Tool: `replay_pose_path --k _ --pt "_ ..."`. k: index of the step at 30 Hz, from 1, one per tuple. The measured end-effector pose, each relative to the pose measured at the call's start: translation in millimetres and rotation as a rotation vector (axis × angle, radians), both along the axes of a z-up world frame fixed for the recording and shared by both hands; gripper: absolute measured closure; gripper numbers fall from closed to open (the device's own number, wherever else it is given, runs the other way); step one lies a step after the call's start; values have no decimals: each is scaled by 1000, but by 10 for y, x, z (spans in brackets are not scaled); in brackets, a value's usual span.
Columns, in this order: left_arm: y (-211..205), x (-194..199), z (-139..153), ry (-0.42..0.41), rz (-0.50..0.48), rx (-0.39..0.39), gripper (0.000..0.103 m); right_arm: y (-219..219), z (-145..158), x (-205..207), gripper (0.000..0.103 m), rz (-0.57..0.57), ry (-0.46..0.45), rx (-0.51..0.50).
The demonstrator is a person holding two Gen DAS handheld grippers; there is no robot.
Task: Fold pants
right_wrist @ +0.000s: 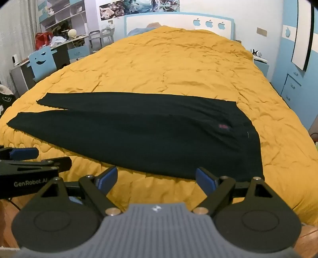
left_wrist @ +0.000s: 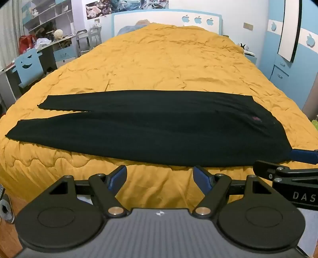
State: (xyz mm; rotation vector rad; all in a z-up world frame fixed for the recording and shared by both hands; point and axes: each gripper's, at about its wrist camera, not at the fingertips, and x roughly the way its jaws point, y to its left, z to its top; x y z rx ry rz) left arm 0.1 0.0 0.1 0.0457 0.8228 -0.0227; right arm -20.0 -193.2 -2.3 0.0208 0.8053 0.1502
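Pants flat across yellow bed, legs leftward. Left tool spread wide, empty, short of near hem. Right tool likewise gaping, empty.

You are facing a wide bed under a rumpled mustard quilt, its white and blue headboard cut with three apples. To your left stand a cluttered desk, wall shelves and a blue smiley-backed chair. On your right are pale blue cabinets, and posters hang above.
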Motion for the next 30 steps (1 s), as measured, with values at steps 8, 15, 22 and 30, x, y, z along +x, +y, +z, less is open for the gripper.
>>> replay_pose_path --k 8,15,22,30 --pt "19 -28 -16 1 0 -15 15 5 -2 -2 21 -1 -1 -14" --pt "43 -19 -42 7 1 -20 15 -5 -18 4 21 -11 -2 -15" --pt "62 5 -64 11 4 -22 14 12 1 -8 21 -7 -1 -19" --pt "26 2 -54 12 8 -22 14 1 -3 -14 21 -11 -5 -17"
